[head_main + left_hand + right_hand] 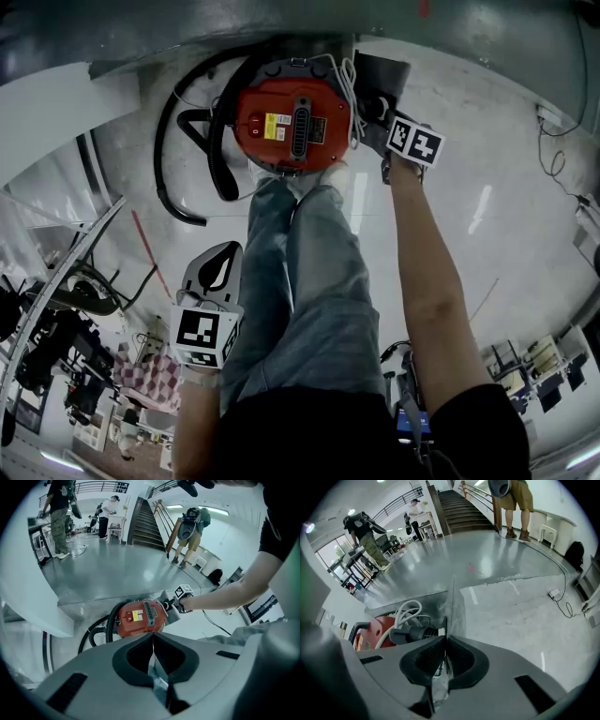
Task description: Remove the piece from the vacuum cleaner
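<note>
Right gripper view: right tongs (446, 639) pinch thin grey piece (455, 604) beside vacuum cleaner (377, 627); left tongs (153, 637) closed.

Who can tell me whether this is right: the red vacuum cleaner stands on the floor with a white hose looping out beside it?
Wrong in one respect: the hose is black, not white. The head view shows the red vacuum cleaner standing on the floor with a black hose looping out beside it.
</note>
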